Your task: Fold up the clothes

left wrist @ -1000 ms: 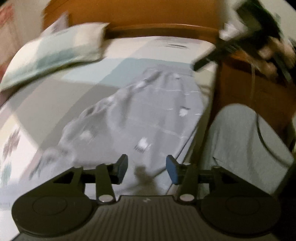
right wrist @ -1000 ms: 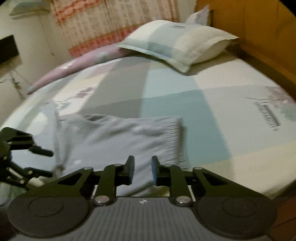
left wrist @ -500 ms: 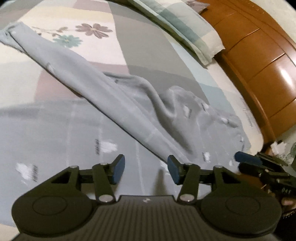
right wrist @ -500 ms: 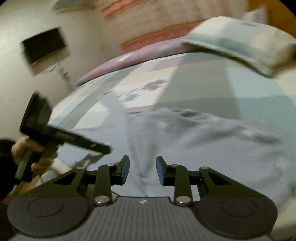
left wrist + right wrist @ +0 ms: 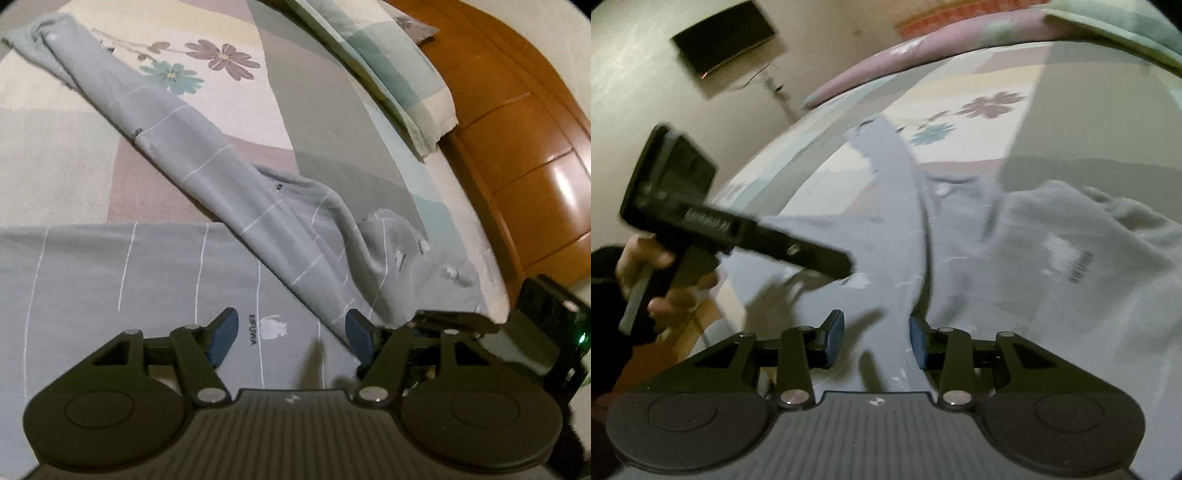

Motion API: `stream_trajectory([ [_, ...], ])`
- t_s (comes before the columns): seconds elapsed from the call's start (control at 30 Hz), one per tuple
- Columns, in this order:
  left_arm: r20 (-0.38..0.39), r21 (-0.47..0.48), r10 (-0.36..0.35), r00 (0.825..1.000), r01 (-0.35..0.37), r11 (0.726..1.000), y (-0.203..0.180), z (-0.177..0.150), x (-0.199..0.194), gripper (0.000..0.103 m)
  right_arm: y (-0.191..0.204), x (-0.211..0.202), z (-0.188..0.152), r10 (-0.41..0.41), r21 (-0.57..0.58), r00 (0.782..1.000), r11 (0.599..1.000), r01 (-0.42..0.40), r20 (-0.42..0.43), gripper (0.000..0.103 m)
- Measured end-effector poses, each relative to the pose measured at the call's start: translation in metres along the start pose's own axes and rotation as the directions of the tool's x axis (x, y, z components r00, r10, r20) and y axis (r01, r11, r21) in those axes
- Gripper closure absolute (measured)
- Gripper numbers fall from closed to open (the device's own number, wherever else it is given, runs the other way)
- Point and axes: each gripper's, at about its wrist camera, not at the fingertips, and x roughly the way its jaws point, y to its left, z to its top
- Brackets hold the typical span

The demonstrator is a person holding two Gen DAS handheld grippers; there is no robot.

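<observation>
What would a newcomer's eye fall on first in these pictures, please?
Probably the grey garment sprawled across the patchwork bedspread, one long part stretching toward the flower print. Next, the open left hand-held gripper hovering just above it, and the glossy wooden headboard behind the pillow at upper right.

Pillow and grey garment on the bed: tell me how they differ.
The pillow is checked in teal and cream; the grey garment has thin white lines. The pillow is plump, by the headboard; the garment lies flat and rumpled, one leg stretched away. Both rest on the bedsheet.
</observation>
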Motion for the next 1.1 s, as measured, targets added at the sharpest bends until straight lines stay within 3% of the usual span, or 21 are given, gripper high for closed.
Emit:
stream_trajectory([
  [0.17, 0.014, -0.034, -0.043, 0.999, 0.043, 0.998, 0.008, 0.007, 0.002, 0.036, -0.001, 0.026, 0.017, -0.038, -0.013, 0.999, 0.999, 0.038, 0.007, 0.061],
  [0.2, 0.018, -0.043, -0.051, 0.999, 0.052, 0.998, 0.008, 0.008, 0.002, 0.035, -0.001, 0.029, 0.021, -0.043, -0.003, 0.999, 0.999, 0.043, 0.016, 0.066],
  [0.23, 0.022, -0.051, -0.06, 0.998, 0.061, 0.997, 0.009, 0.008, 0.003, 0.035, 0.001, 0.032, 0.024, -0.06, -0.01, 0.998, 0.998, 0.061, 0.02, 0.09],
  [0.27, 0.025, -0.062, -0.071, 0.997, 0.072, 0.996, 0.01, 0.008, 0.003, 0.035, 0.004, 0.033, 0.025, -0.075, -0.025, 0.997, 0.997, 0.076, 0.017, 0.098],
  [0.43, 0.039, -0.111, -0.117, 0.992, 0.12, 0.986, 0.013, 0.007, 0.006, 0.033, 0.025, 0.018, 0.019, -0.08, -0.1, 0.996, 0.991, 0.084, 0.045, 0.098],
  [0.67, 0.092, -0.171, -0.15, 0.984, 0.164, 0.972, 0.024, 0.009, 0.015, 0.032, 0.038, 0.013, 0.002, -0.059, -0.101, 0.998, 0.993, 0.06, 0.007, 0.098],
  [0.87, 0.155, -0.182, -0.175, 0.972, 0.202, 0.962, 0.033, 0.01, 0.02, 0.032, 0.048, 0.008, -0.013, -0.042, -0.099, 0.999, 0.994, 0.039, -0.025, 0.086],
  [0.97, 0.18, -0.144, -0.157, 0.971, 0.184, 0.972, 0.03, 0.007, 0.02, 0.039, 0.046, -0.022, -0.03, -0.08, -0.046, 0.997, 0.996, 0.081, 0.016, 0.085],
  [1.0, 0.183, -0.127, -0.136, 0.974, 0.16, 0.979, 0.028, 0.006, 0.02, 0.047, 0.045, -0.037, -0.037, -0.109, -0.012, 0.993, 0.994, 0.109, 0.039, 0.085],
  [1.1, 0.186, -0.049, -0.009, 0.983, 0.018, 0.999, 0.019, 0.003, 0.018, 0.09, 0.036, -0.087, -0.059, -0.215, 0.11, 0.969, 0.973, 0.202, 0.121, 0.085],
])
